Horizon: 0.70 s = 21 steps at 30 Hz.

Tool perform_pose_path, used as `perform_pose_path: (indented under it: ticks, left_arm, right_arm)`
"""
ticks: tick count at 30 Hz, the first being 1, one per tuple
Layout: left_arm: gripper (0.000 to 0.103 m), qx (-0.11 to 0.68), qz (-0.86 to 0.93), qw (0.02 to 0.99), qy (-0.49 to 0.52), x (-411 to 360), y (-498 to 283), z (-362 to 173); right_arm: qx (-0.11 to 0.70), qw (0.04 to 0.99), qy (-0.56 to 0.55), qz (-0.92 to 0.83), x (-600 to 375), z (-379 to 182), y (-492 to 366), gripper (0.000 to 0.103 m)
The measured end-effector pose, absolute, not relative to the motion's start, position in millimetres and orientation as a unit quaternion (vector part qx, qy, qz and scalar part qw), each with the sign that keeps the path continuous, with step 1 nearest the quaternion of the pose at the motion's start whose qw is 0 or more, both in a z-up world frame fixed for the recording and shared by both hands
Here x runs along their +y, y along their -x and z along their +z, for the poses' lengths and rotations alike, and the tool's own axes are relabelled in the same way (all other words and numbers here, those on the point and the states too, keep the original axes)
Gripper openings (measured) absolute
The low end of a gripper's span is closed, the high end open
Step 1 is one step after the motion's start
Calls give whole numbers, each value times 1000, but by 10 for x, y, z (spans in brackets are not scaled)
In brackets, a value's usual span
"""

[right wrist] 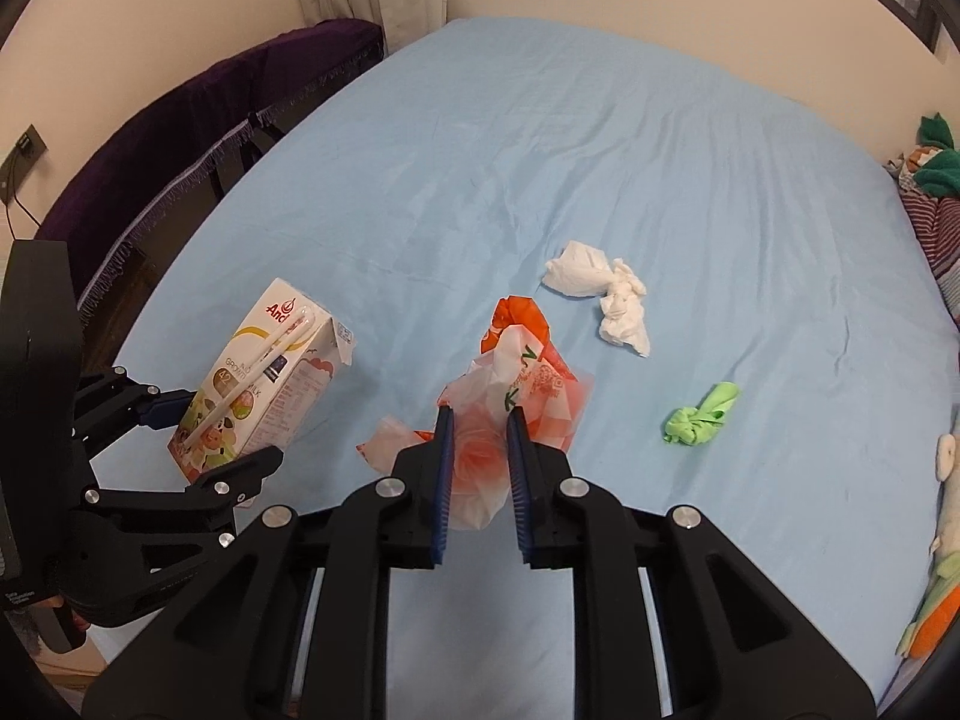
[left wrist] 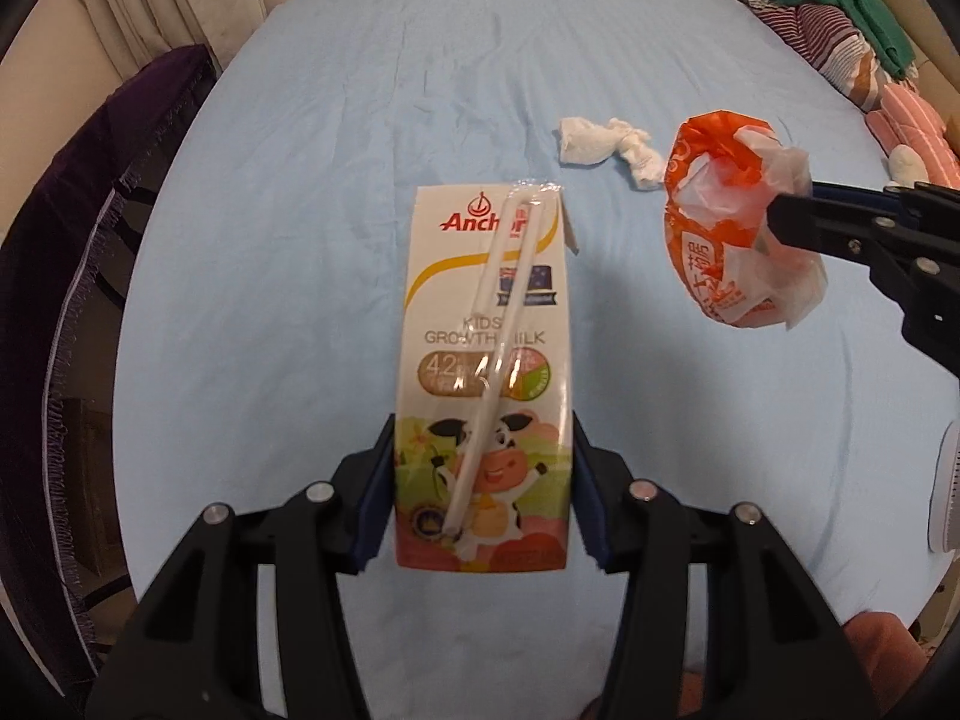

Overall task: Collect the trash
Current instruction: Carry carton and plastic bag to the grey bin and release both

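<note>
Two hand-held grippers loaded above bed (right wrist: 600, 150). Left hand-held gripper (left wrist: 483, 480) clamps milk carton (left wrist: 486, 372) by its sides; right hand-held gripper (right wrist: 478, 426) pinches orange plastic bag (right wrist: 522, 384) (presumably trash sack). Tissue wad (right wrist: 600, 294) and green scrap (right wrist: 702, 417) lie on sheet, far right, uncollected.

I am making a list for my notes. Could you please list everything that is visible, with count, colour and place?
milk carton: 1, white, held in left gripper above bed, straw taped on front
bag: 1, orange and white plastic, held in right gripper
tissue: 1 wad, white, on bed past bag
green scrap: 1, on bed, right of bag
bed: 1, light blue sheet
clothes: pile, striped and green, bed's right edge
purple cloth: 1, left of bed
left gripper: black, shut on carton
right gripper: black, shut on bag
</note>
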<state>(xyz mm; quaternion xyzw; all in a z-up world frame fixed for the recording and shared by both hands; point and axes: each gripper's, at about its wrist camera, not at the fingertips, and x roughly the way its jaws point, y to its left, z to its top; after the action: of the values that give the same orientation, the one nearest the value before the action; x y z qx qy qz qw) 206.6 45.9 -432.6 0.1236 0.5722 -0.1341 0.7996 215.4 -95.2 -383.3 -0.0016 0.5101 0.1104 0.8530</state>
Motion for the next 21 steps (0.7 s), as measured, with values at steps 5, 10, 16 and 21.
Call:
perform_pose_path:
  ticks: [5,10,16,21]
  left_arm:
    - [51,549,-146,811,-142,199,-1969,-3717]
    - [51,526,-164,821,-148,-230,-1836,-3132]
    - [51,489,-236,819,-187,-1034,-1492,-2560]
    - [51,452,-330,797,-227,-1825,-1094,-2185]
  right_arm:
    - [485,868,-3,106,-1323,-3223,-1779,16]
    - [464,882,-5,84,-1782,-2625,-1339,16]
    - [436,899,-33,21,-2537,-2003,-666,16]
    - [417,904,-68,-68,-3249,-1647,4,16]
